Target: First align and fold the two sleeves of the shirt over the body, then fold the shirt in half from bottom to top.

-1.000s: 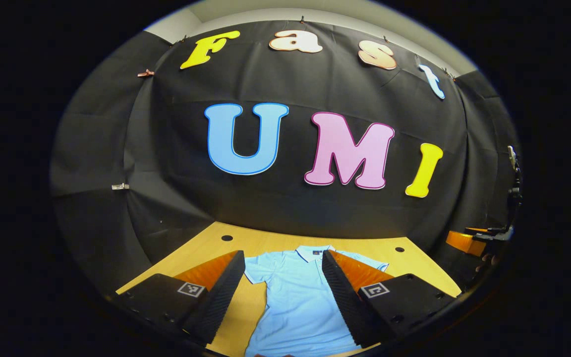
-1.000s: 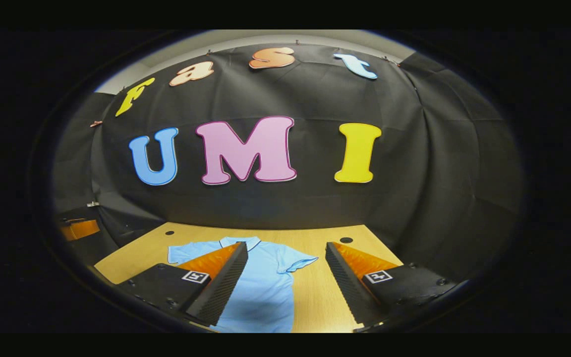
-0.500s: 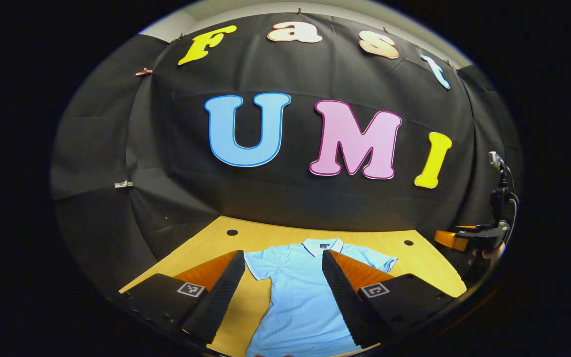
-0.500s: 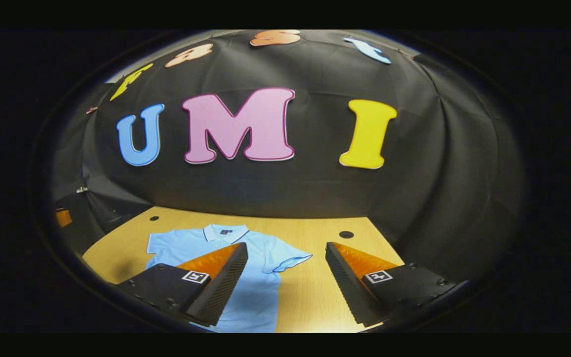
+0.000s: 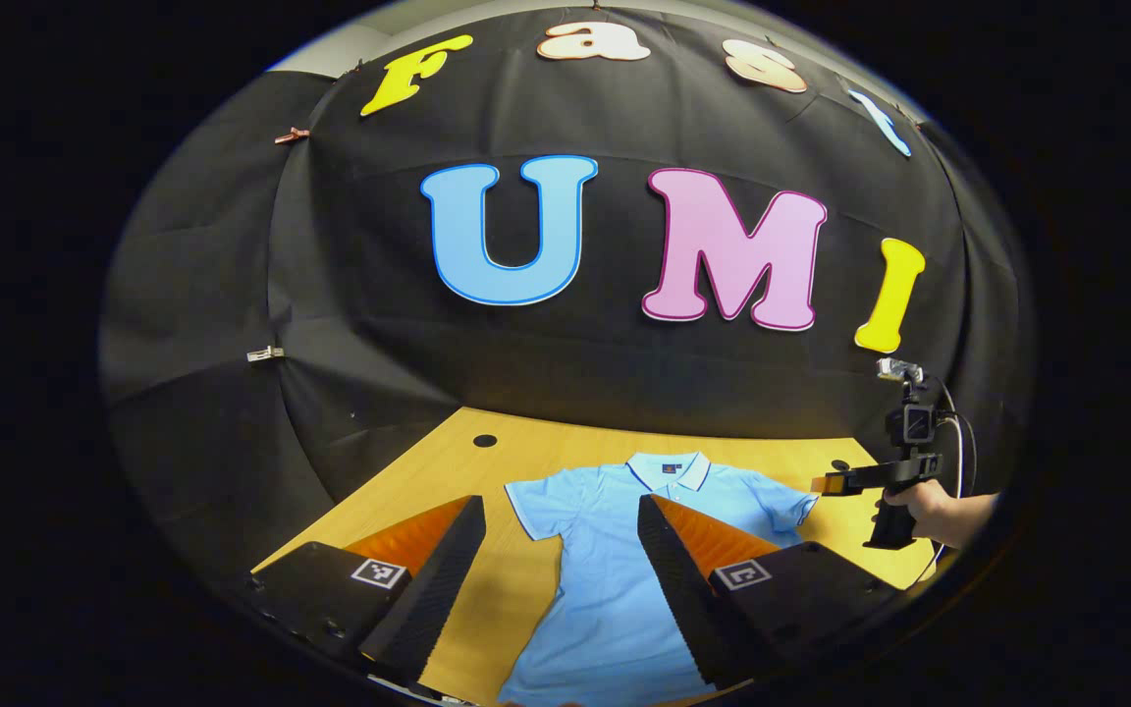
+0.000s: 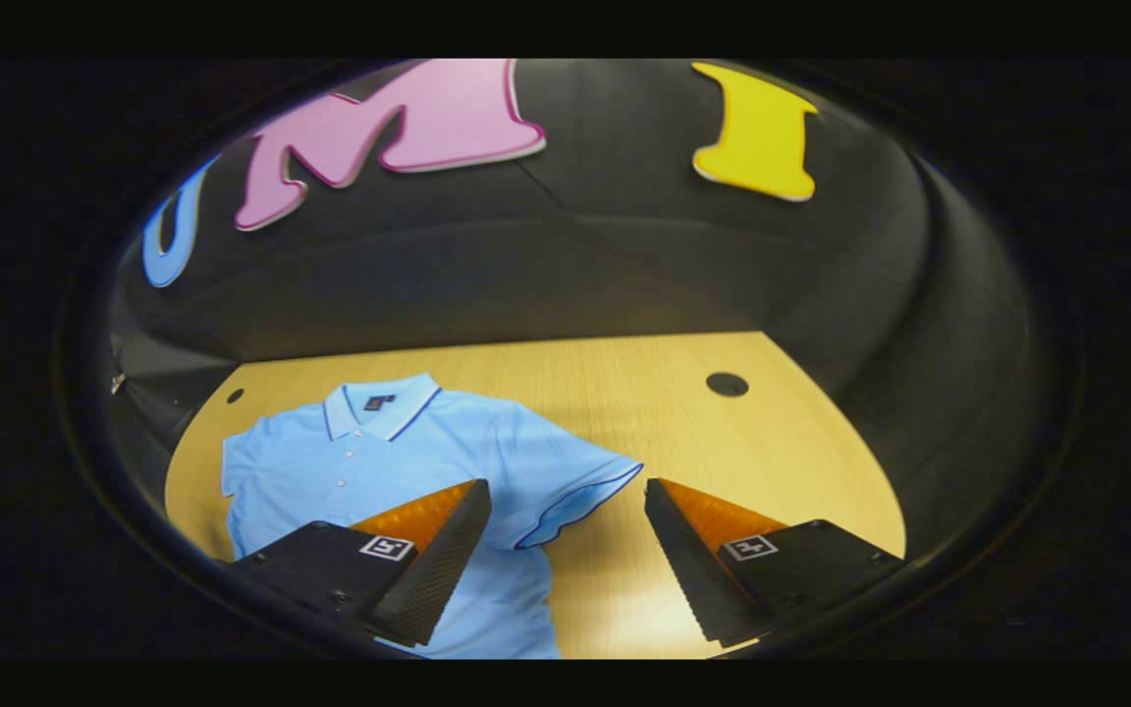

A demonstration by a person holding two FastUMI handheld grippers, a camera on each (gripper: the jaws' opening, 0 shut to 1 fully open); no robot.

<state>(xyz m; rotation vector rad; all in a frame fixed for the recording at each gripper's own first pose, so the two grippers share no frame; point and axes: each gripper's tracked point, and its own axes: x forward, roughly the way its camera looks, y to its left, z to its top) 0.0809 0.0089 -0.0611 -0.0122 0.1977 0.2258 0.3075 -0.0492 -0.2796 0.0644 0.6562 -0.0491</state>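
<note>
Light-blue knit cloth, a short-sleeved polo shirt, lies flat and face up on the wooden worktop, collar toward the booth's back wall, filling the lower left of the right gripper view and the lower middle of the left gripper view. Both sleeves are spread outward and no fold looks made yet. The right hand-held gripper hangs wide open just above the near sleeve, gripping nothing; that sleeve's piped cuff sits between its fingers at lower centre. The left hand-held gripper is likewise wide open and empty, over the shirt's other side at the bottom of its view. I judge the fabric light, limp and prone to bunching or dragging the body along, so the hold should be a shallow pinch on the cuff edge, lifted low and laid across the chest
</note>
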